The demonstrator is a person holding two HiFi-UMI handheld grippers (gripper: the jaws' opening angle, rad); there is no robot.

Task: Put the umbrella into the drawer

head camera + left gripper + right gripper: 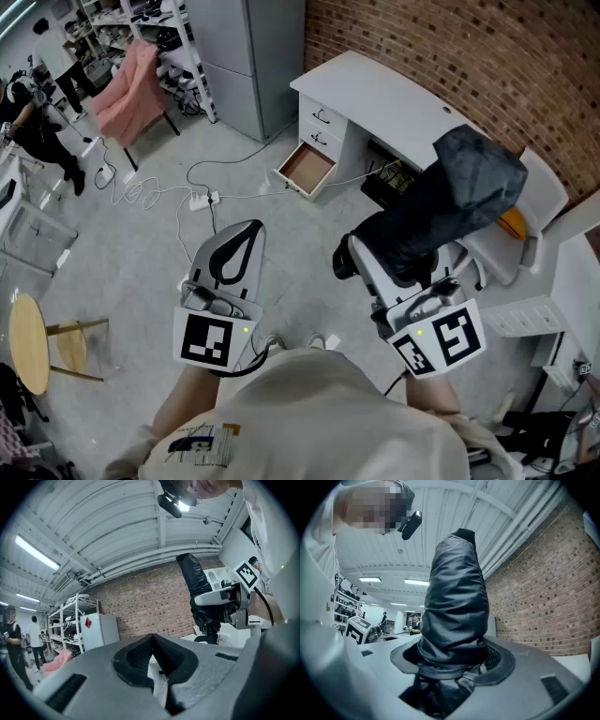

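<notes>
A grey floor [141, 272] spread beneath the left claw [248, 230] and the right claw [389, 258], and a brick wall [450, 47] rose far ahead of them. Against that wall, well ahead of both claws and apart from them, stood a white bench [394, 94] with a stack of drawers, one drawer [307, 169] pulled out and showing its brown bottom. The folded black umbrella [441, 202] sat gripped in the right claw, whose jaws stood wide around the bundled fabric, the rest reaching out past the tips. The left claw, beside the right one and not touching it, was closed, tips meeting, with nothing between them
</notes>
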